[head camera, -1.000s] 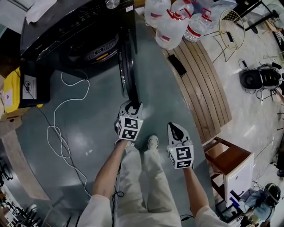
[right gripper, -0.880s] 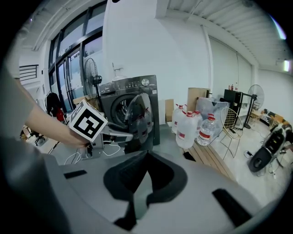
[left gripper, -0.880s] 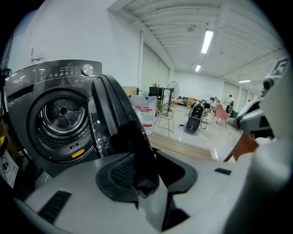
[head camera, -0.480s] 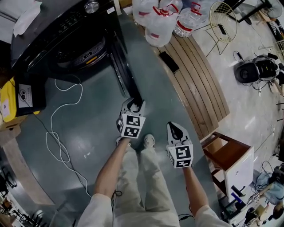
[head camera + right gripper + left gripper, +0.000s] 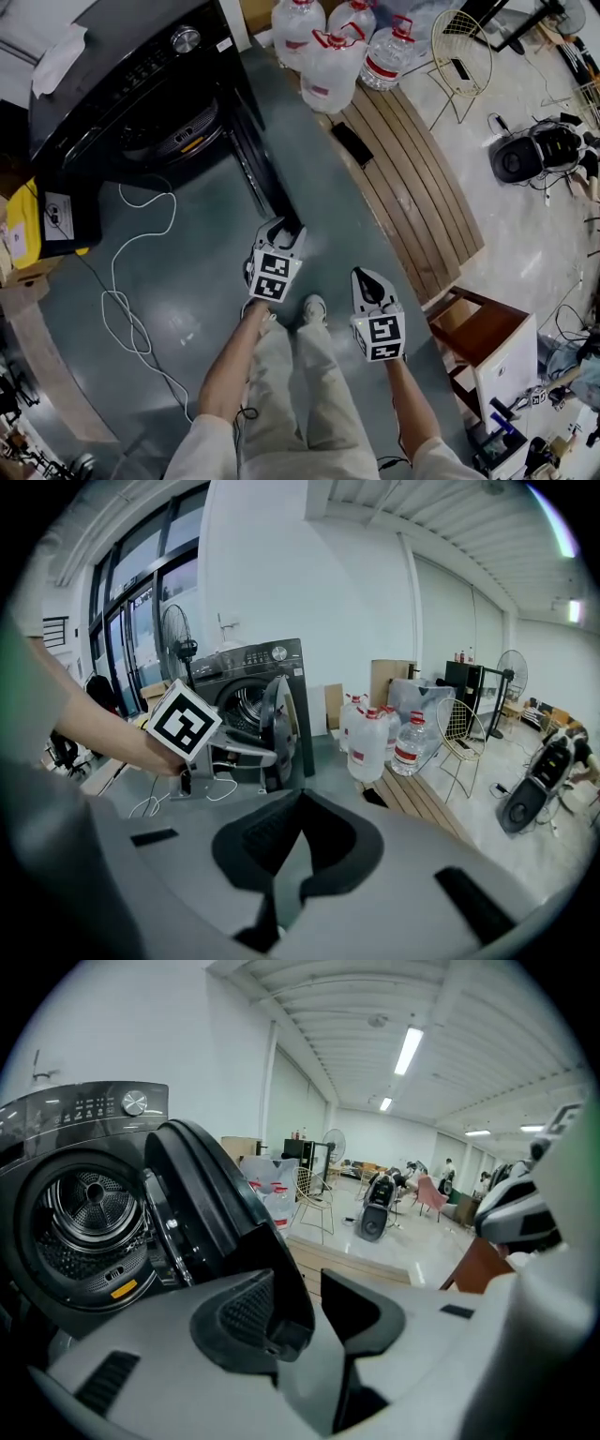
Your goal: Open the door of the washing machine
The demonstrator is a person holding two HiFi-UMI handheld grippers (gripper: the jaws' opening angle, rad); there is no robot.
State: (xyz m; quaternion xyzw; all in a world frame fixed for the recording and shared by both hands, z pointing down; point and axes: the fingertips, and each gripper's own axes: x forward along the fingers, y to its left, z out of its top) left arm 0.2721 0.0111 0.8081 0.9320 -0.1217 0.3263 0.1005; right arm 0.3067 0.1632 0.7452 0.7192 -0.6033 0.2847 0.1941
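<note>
Out in front of the washing machine [image 5: 122, 66], keeping the outer edge of the wide-open door [image 5: 255, 169] loose between the half-open jaws of the left gripper [image 5: 284, 228], ready to let go. Keeping the right gripper [image 5: 369, 279] pinched shut and empty beside it, not needed. Since a second ago, swung the door a bit wider and loosened the left jaws.
</note>
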